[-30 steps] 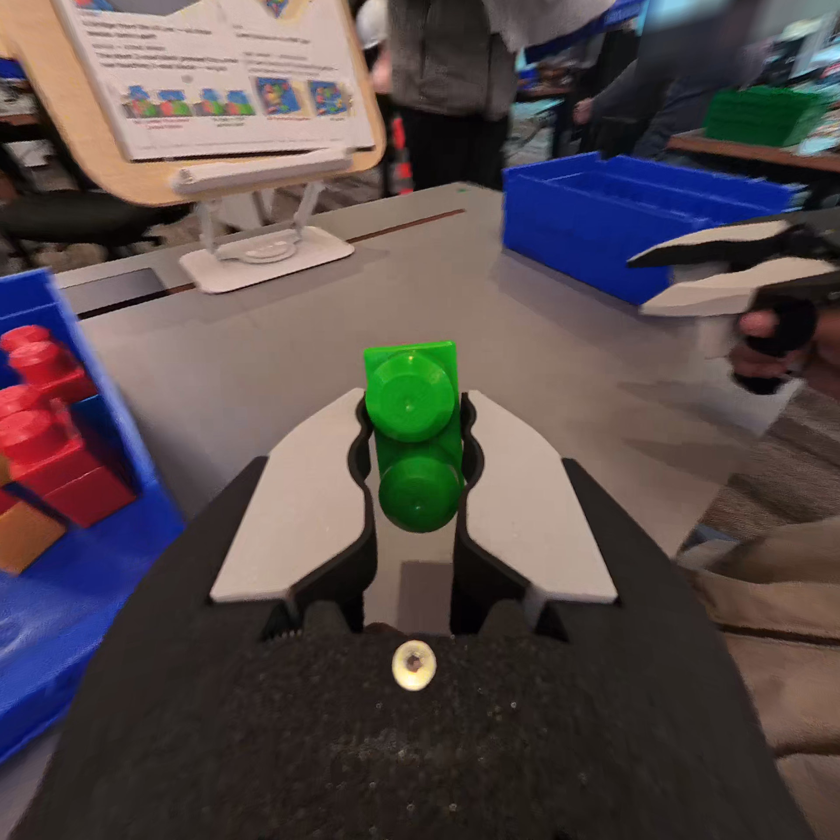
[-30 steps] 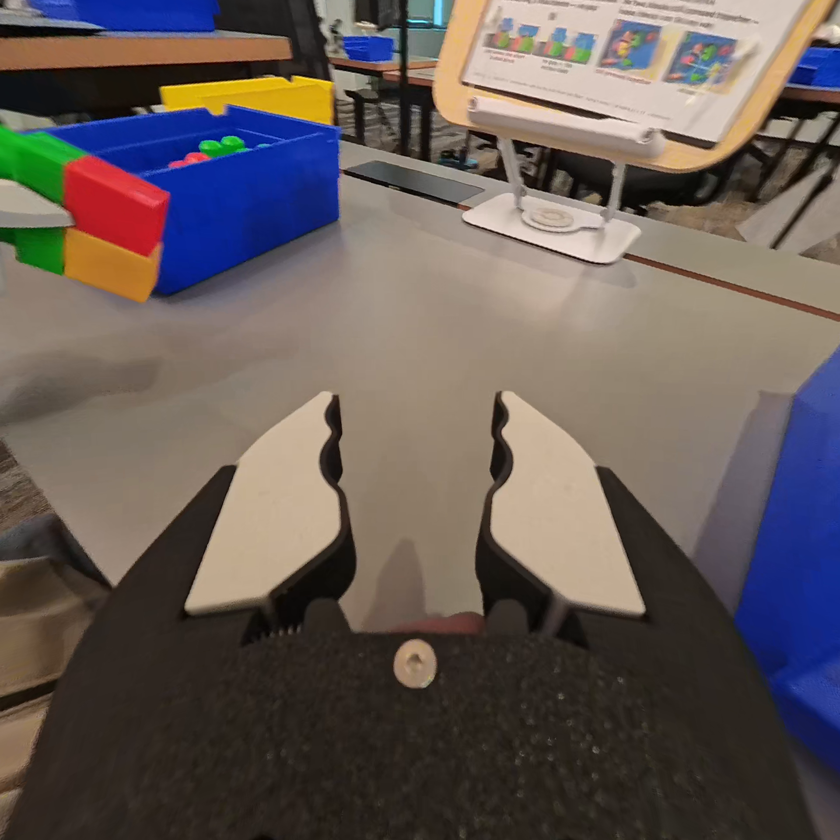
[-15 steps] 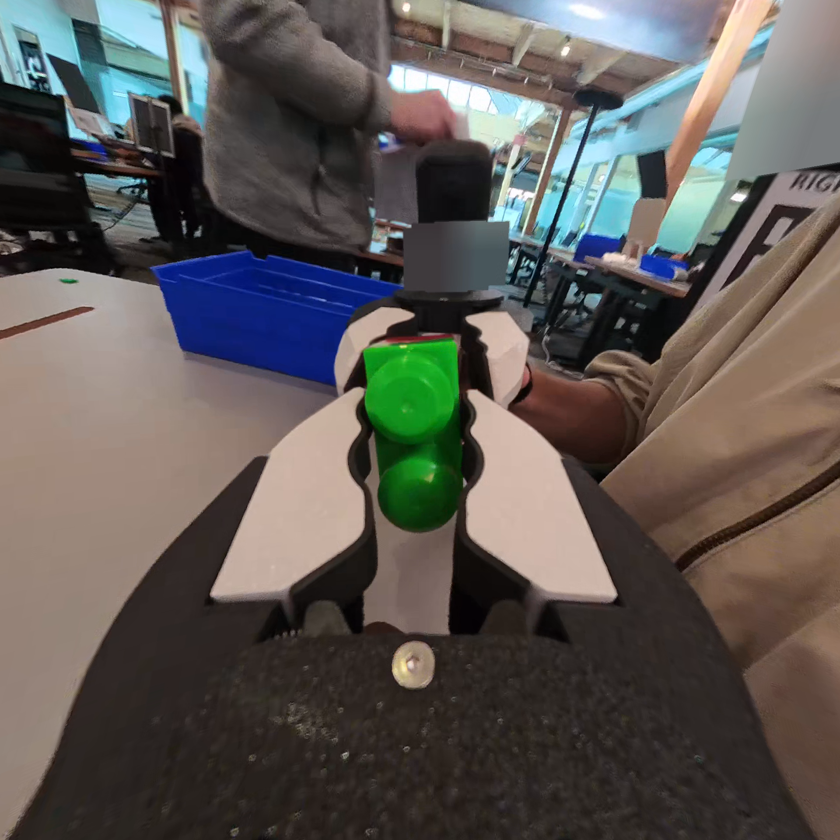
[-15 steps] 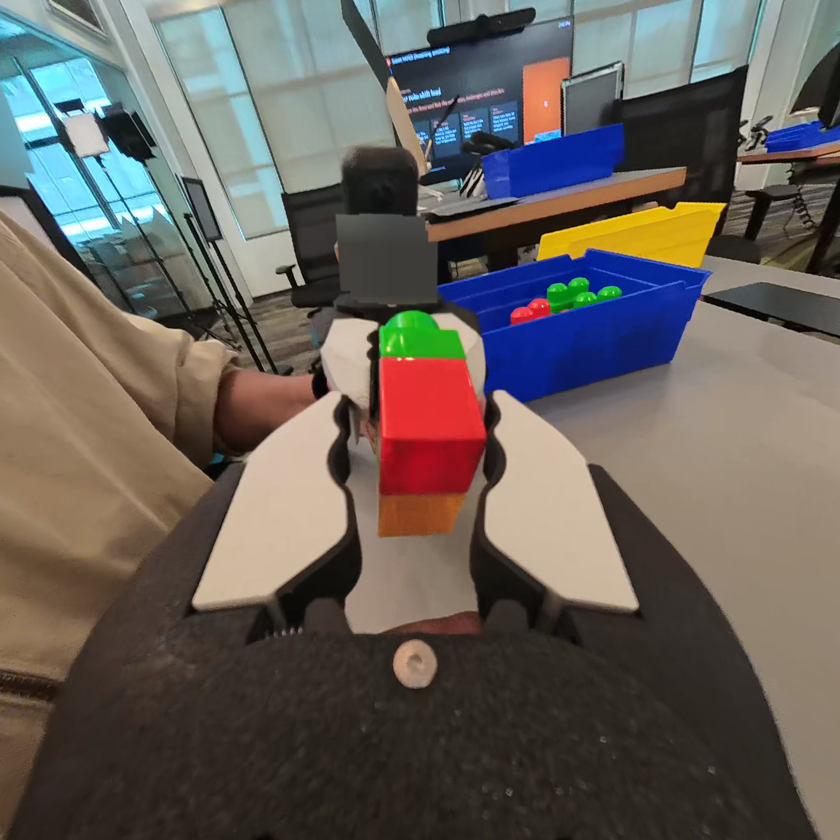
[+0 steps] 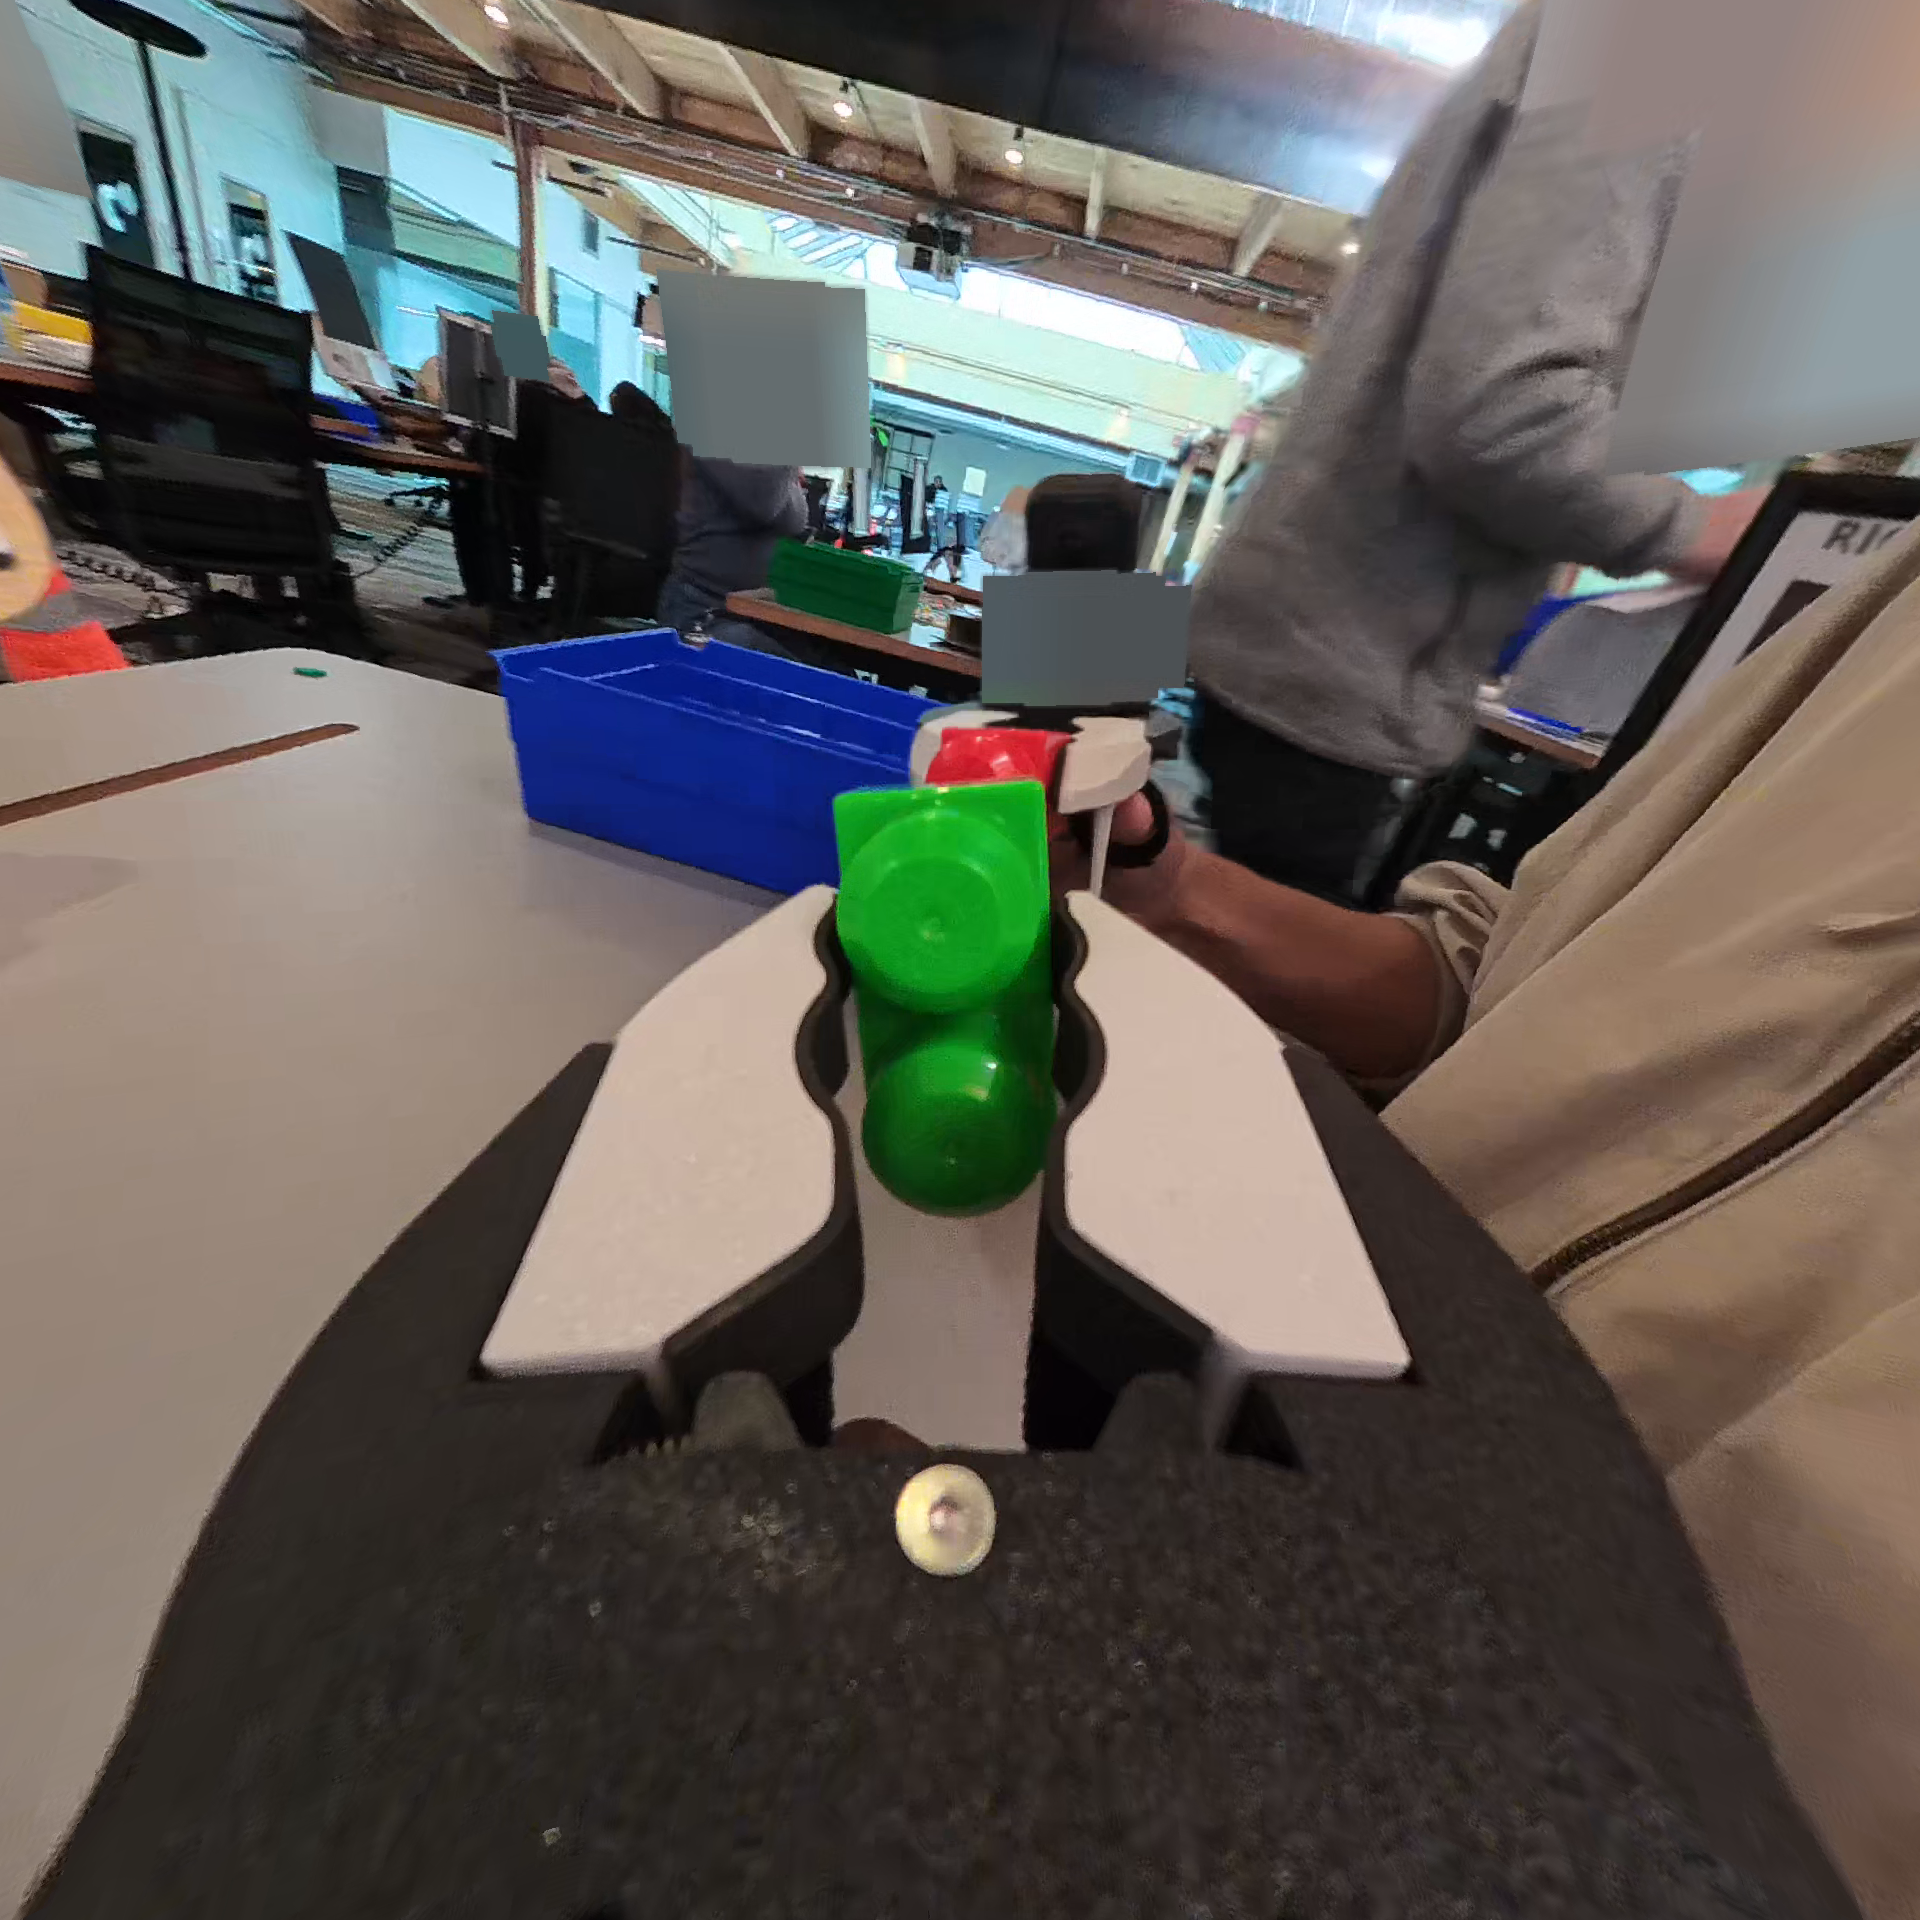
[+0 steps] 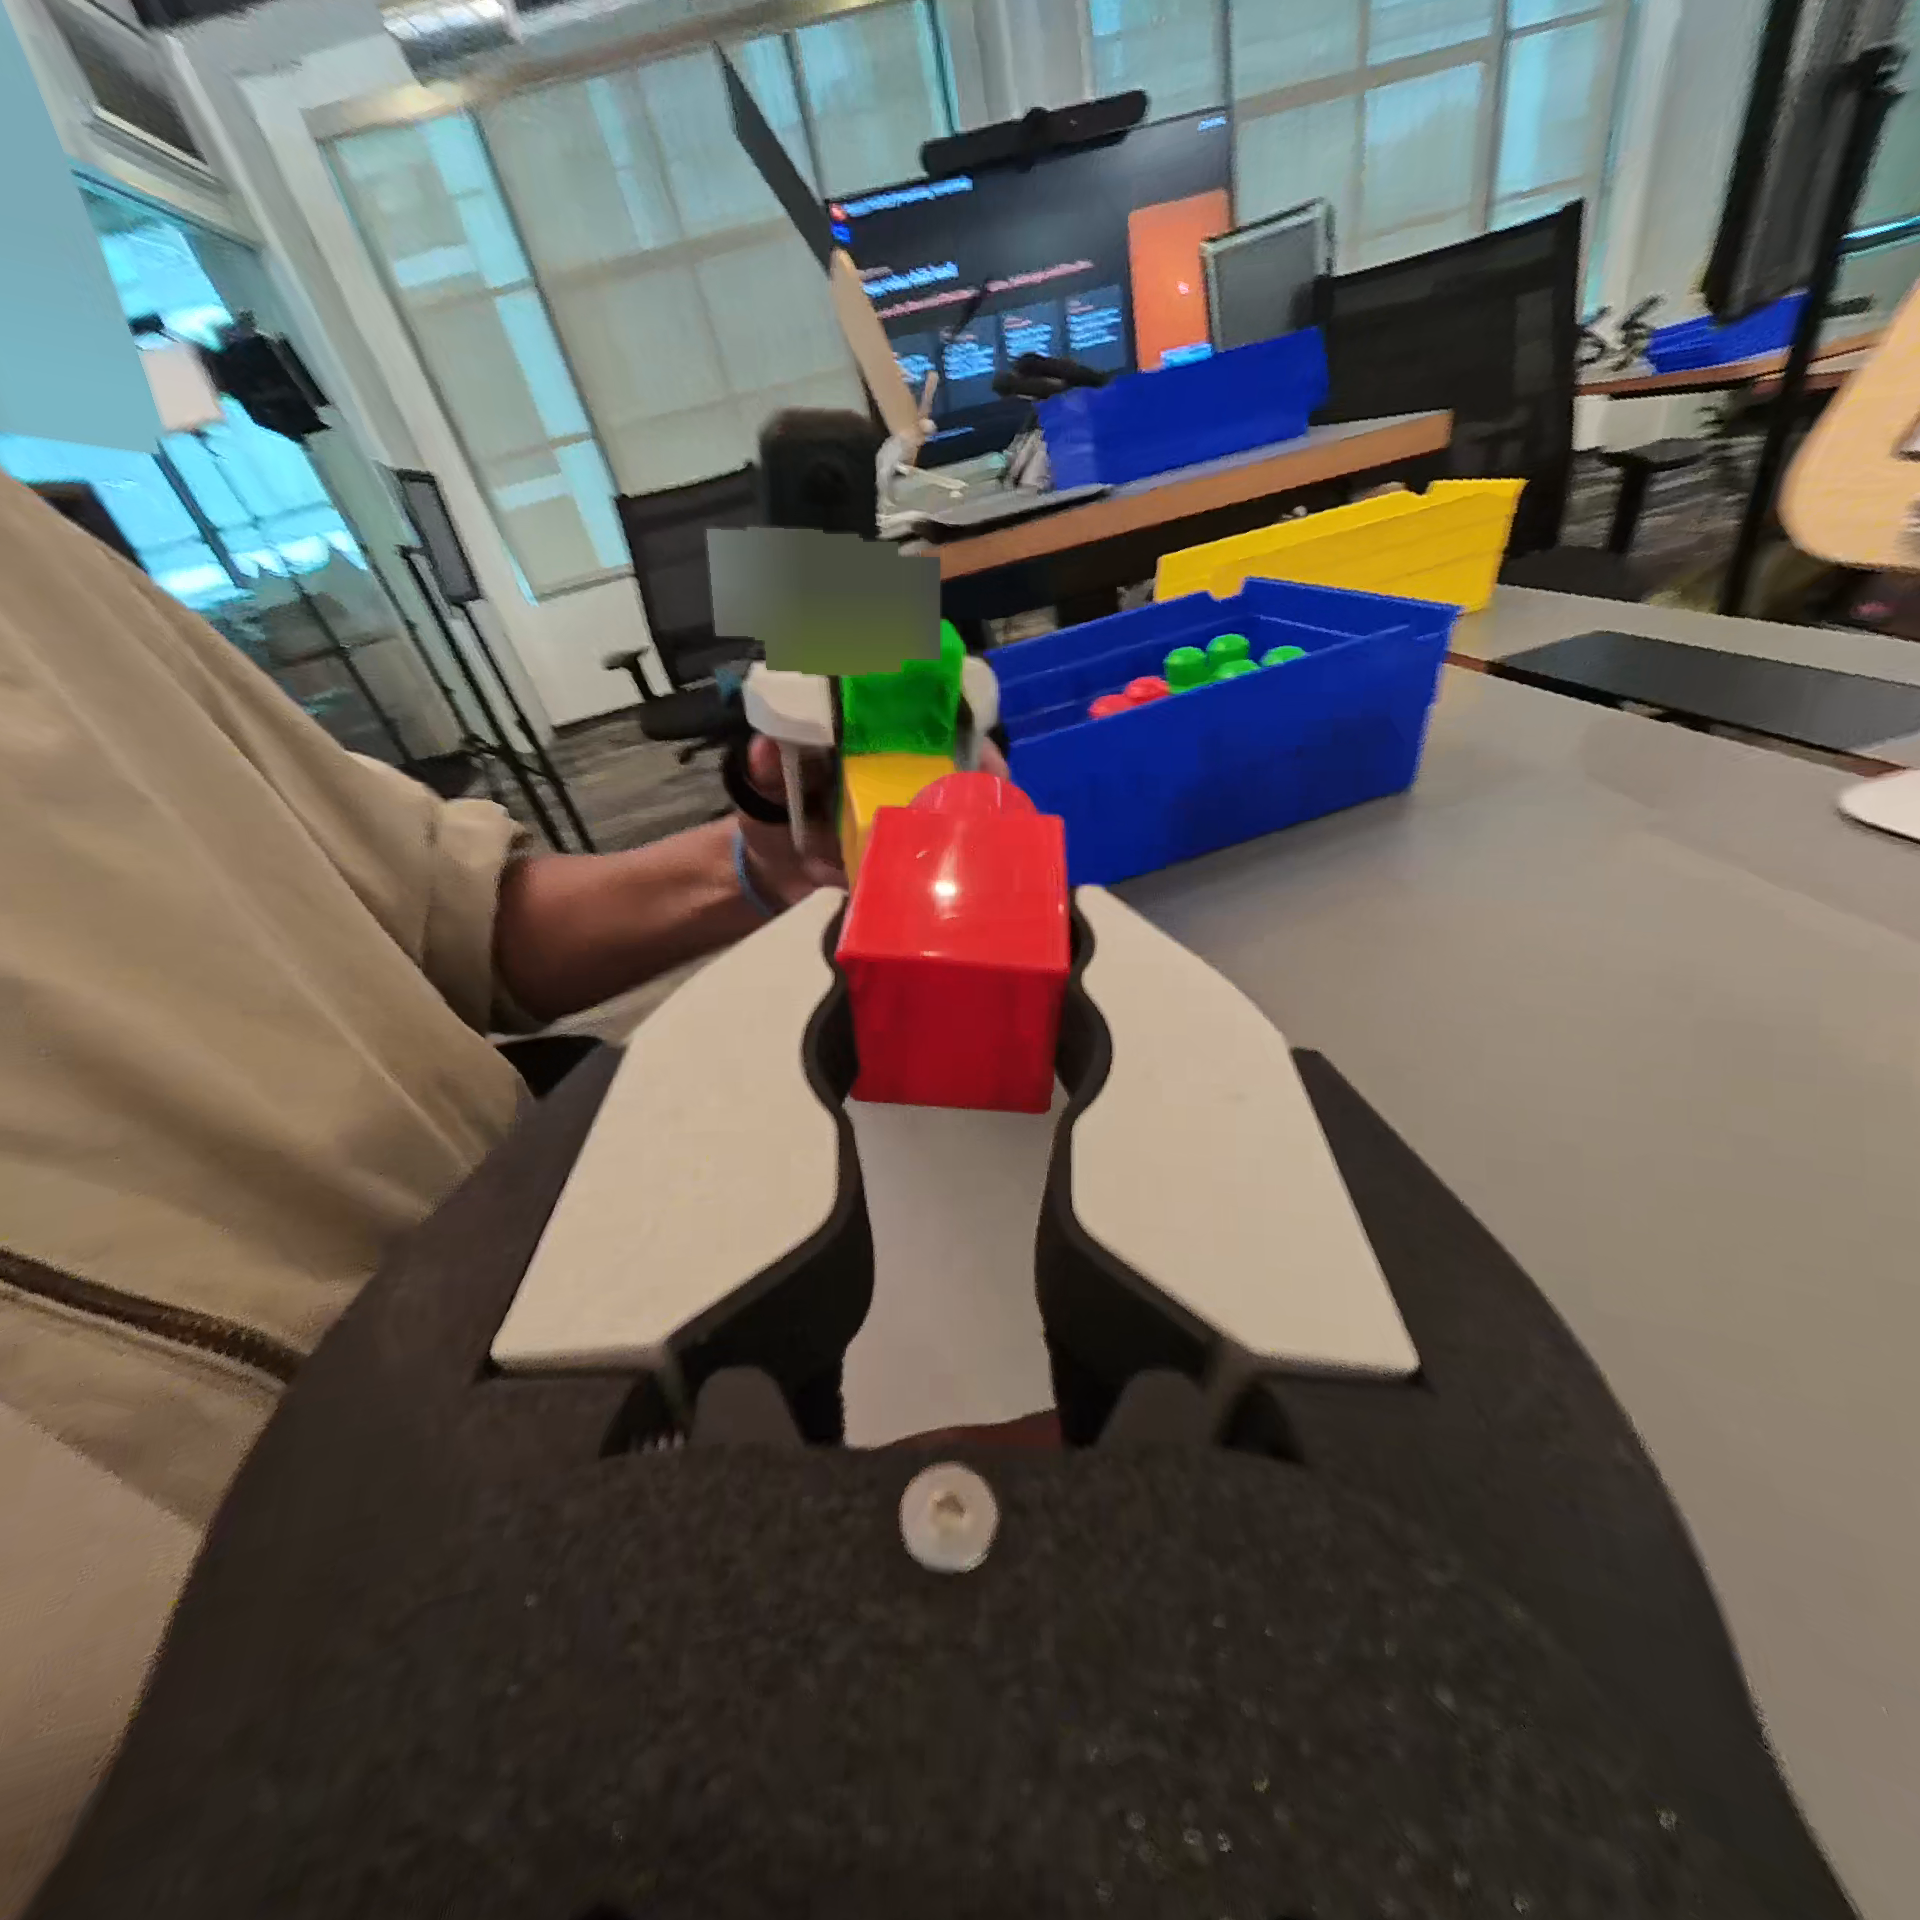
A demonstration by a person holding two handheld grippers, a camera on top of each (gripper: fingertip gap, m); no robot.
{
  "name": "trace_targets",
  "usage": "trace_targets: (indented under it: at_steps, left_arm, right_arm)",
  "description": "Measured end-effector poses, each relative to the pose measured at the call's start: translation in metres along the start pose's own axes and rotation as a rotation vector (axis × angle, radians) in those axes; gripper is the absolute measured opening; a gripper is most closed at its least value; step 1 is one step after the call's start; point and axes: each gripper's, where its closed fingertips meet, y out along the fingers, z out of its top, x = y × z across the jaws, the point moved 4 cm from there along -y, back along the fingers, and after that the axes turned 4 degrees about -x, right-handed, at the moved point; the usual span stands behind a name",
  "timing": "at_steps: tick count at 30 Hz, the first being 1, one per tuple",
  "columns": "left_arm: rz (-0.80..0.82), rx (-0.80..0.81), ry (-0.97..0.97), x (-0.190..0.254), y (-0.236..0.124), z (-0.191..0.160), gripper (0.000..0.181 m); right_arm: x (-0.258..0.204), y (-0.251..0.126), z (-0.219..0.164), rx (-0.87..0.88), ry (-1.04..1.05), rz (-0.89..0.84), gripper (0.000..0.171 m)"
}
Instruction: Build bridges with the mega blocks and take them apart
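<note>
Your left gripper point(image 5: 943, 966) clamps the green block point(image 5: 940, 997), your right gripper point(image 6: 951, 997) the red block point(image 6: 954, 987); blue bins point(image 6: 1226, 748) stand beyond.

The two grippers faced each other above the table edge, held up in front of the person's chest. The left gripper point(image 5: 940, 935) had its white fingers point(image 5: 727, 1091) pressed in against what it carried, tips level and pointing toward its partner. The right gripper point(image 6: 951, 966) was likewise clamped, fingers point(image 6: 1195, 1122) drawn close. Behind each tool a bare forearm ran back into a rolled beige sleeve point(image 5: 1714, 1039). The left hand point(image 6: 774, 821) wrapped its handle with a finger through the black trigger loop; the right hand point(image 5: 1153, 862) gripped likewise.
</note>
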Motion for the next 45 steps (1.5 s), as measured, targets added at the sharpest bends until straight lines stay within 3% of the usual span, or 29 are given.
trace_targets:
  at_steps: [3,8,11,13,19,22,27,31,35,38,43,45]
  left_arm:
    - [0.197,-0.052,0.074,-0.006,-0.018,-0.005,0.036]
    - [0.740,-0.240,0.275,-0.018,-0.034,-0.028,0.036]
    - [0.860,-0.251,0.260,-0.009,-0.031,-0.040,0.036]
    - [0.894,-0.276,0.266,-0.006,-0.028,-0.049,0.036]
    - [0.820,-0.276,0.225,0.000,-0.020,-0.061,0.036]
    - [0.814,-0.274,0.227,0.000,-0.021,-0.059,0.037]
    - [0.784,-0.245,0.199,0.002,-0.024,-0.055,0.036]
    - [0.755,-0.244,0.189,0.005,-0.021,-0.056,0.036]
    - [0.736,-0.251,0.201,0.009,-0.017,-0.056,0.036]
    - [0.716,-0.258,0.208,0.012,-0.014,-0.058,0.036]
    - [0.722,-0.288,0.252,0.015,-0.010,-0.060,0.036]
    - [0.725,-0.282,0.231,0.012,-0.011,-0.060,0.036]
  right_arm:
    - [0.007,-0.026,-0.007,-0.032,-0.037,-0.211,0.036]
    - [0.012,-0.034,-0.028,-0.125,-0.116,-0.706,0.036]
    - [0.008,-0.027,-0.043,-0.190,-0.186,-0.883,0.036]
    - [0.006,-0.024,-0.050,-0.188,-0.161,-0.906,0.036]
    - [0.009,-0.034,-0.051,-0.171,-0.106,-0.924,0.036]
    - [0.014,-0.058,-0.033,-0.166,-0.137,-0.992,0.036]
    - [0.074,-0.182,0.018,-0.227,-0.089,-1.260,0.036]
    - [0.159,-0.256,-0.009,-0.467,0.072,-1.352,0.037]
    - [0.219,-0.281,-0.033,-0.631,0.179,-1.358,0.037]
    - [0.247,-0.283,-0.048,-0.657,0.287,-1.317,0.037]
    - [0.258,-0.286,-0.061,-0.698,0.360,-1.336,0.038]
    - [0.254,-0.285,-0.059,-0.672,0.343,-1.333,0.051]
